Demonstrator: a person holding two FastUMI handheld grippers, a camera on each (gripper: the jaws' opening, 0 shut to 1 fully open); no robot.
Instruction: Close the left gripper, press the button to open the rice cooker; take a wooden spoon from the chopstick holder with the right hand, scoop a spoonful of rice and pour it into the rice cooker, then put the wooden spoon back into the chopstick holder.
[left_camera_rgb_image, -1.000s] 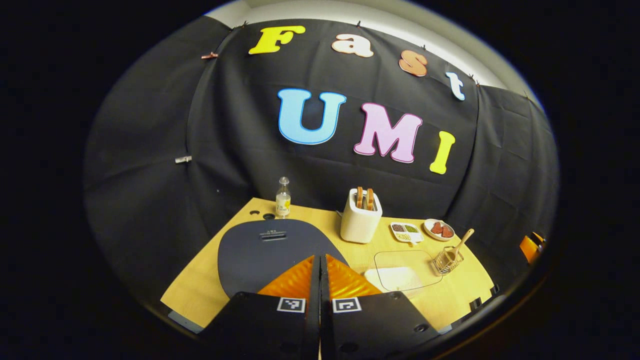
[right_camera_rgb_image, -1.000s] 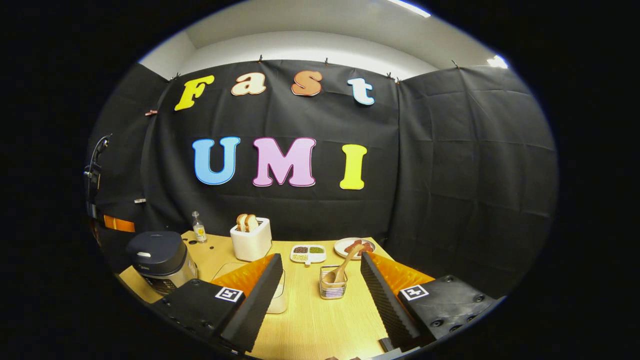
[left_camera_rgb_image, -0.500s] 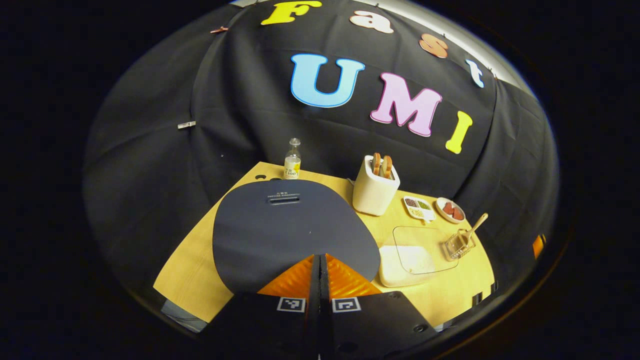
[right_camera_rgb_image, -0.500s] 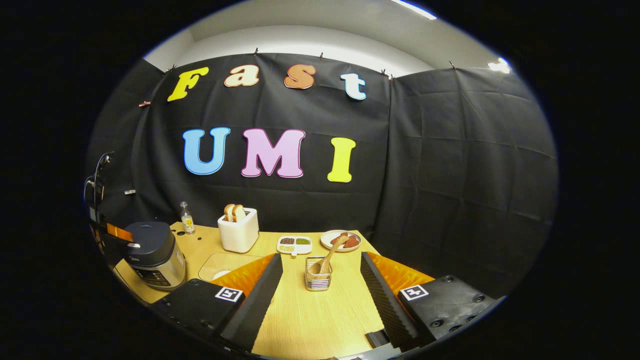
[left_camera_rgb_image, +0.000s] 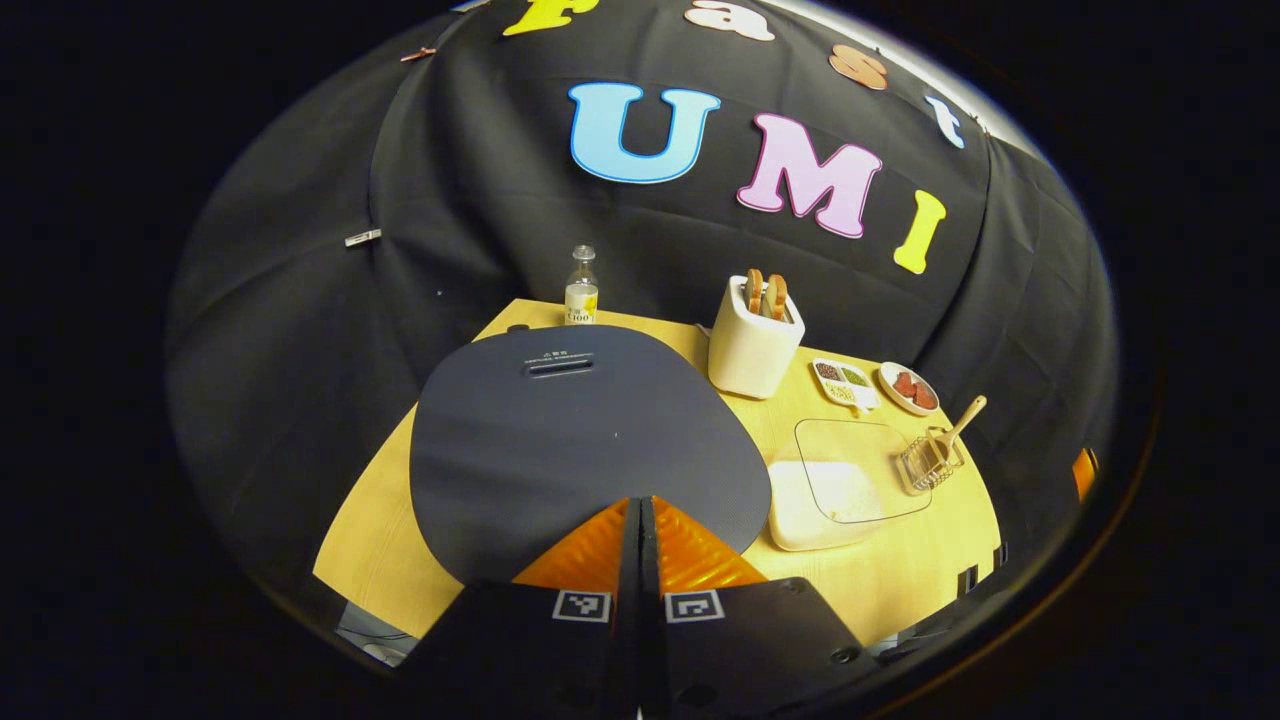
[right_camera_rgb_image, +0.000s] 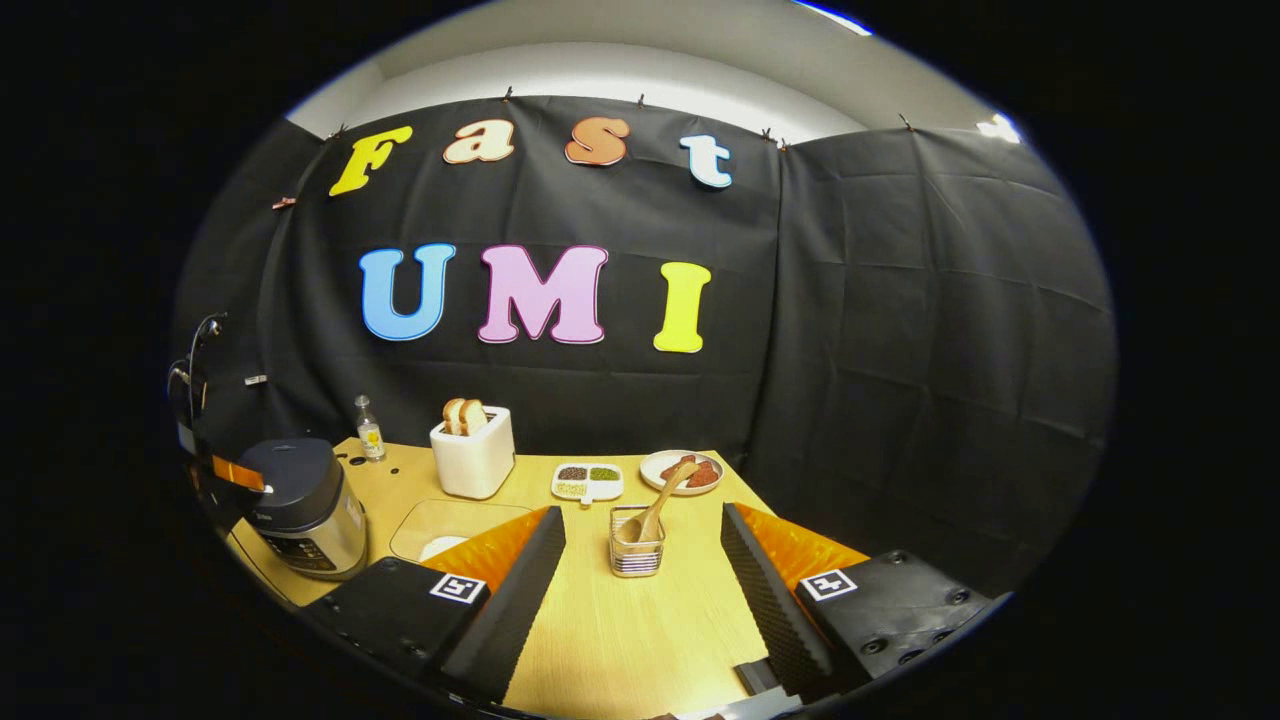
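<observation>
Left gripper view, nearest: the left gripper (left_camera_rgb_image: 640, 515) has its fingers clenched together, nothing between them, tips over the near edge of the rice cooker (left_camera_rgb_image: 580, 430) lid.
Rice cooker: dark lid down; it stands on the left part of the wooden surface (left_camera_rgb_image: 900, 580).
Beside it: a clear-lidded container of rice (left_camera_rgb_image: 835, 490) lies just right of the cooker.
Farther right: the chopstick holder (left_camera_rgb_image: 925, 462), a wire basket, with the wooden spoon (left_camera_rgb_image: 960, 425) leaning in it.
Back row: a small bottle (left_camera_rgb_image: 581, 288), a white toaster (left_camera_rgb_image: 752, 340) with bread, a divided dish (left_camera_rgb_image: 845, 380) and a plate (left_camera_rgb_image: 908, 388).
Right gripper view, nearest: the right gripper (right_camera_rgb_image: 640, 575) has its fingers released and spread wide, grasping nothing.
Between the fingers, farther off: the chopstick holder (right_camera_rgb_image: 636, 545) with the wooden spoon (right_camera_rgb_image: 655, 510) inside, handle tilted up to the right.
Far left: the rice cooker (right_camera_rgb_image: 300, 500), with the left gripper (right_camera_rgb_image: 235, 472) at its lid.
</observation>
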